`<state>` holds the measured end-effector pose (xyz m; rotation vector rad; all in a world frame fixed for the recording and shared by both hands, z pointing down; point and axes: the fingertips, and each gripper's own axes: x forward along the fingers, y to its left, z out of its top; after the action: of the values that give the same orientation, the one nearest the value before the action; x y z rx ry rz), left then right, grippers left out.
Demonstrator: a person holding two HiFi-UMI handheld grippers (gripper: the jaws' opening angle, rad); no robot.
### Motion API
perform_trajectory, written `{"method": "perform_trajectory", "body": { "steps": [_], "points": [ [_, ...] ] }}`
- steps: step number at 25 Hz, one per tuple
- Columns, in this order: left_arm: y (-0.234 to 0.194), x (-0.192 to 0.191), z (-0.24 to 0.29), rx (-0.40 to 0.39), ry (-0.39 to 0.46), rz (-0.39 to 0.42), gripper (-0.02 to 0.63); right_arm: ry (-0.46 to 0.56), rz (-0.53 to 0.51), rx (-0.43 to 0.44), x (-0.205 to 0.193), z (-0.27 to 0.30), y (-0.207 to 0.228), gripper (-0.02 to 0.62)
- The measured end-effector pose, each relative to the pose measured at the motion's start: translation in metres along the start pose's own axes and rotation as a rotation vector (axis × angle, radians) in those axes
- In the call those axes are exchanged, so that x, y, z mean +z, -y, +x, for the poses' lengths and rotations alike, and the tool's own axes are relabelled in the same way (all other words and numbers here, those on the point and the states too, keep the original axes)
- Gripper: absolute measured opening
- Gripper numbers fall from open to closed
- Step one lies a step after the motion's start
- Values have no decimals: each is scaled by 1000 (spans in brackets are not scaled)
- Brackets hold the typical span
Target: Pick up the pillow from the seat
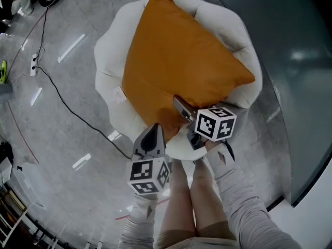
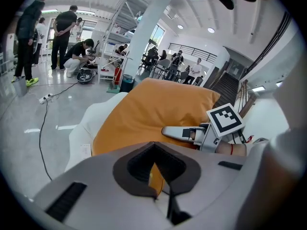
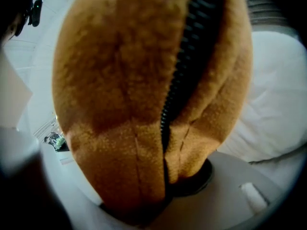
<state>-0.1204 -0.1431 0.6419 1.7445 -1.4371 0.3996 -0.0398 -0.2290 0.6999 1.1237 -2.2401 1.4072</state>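
Note:
An orange pillow (image 1: pixel 176 61) lies tilted on a round white cushioned seat (image 1: pixel 228 30). My right gripper (image 1: pixel 179 108) bites its near edge, one finger lying on top of the cloth. In the right gripper view the pillow (image 3: pixel 120 104) bulges between the jaws, its black zipper running up the middle, and the pads press into it. My left gripper (image 1: pixel 154 131) sits at the pillow's near corner. In the left gripper view its dark pads (image 2: pixel 154 176) are together with a sliver of orange cloth between them. The pillow (image 2: pixel 153 109) and the right gripper's finger (image 2: pixel 180 132) show beyond.
A black cable (image 1: pixel 67 105) runs across the shiny grey floor to a power strip (image 1: pixel 33 65) left of the seat. The person's legs (image 1: pixel 192 201) stand just below the seat. A dark glass wall (image 1: pixel 301 61) lies to the right. People (image 2: pixel 62 28) stand far off.

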Motion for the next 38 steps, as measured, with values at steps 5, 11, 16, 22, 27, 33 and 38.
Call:
{"method": "perform_trajectory", "body": {
  "steps": [5,11,16,22,27,33,38],
  "points": [
    [19,9,-15,-13,12,-4,0,-40,-48,-10,-2,-28,-18,235],
    [37,25,-44,-12,18,7,0,-60,-17,-26,-5,-69,-39,235],
    [54,42,-75,-20,17,-2,0,-52,28,-41,10,-108,-61,235],
    [62,63,-102,-6,20,-27,0,-38,32,-50,31,-147,-85,235],
    [77,93,-124,-3,47,-12,0,-37,-16,-56,54,-180,-109,235],
    [93,122,-144,-14,71,21,0,-35,-62,-57,74,-203,-134,236],
    [103,133,-157,-19,84,56,0,-38,-93,-50,82,-214,-152,235]
  ]
}}
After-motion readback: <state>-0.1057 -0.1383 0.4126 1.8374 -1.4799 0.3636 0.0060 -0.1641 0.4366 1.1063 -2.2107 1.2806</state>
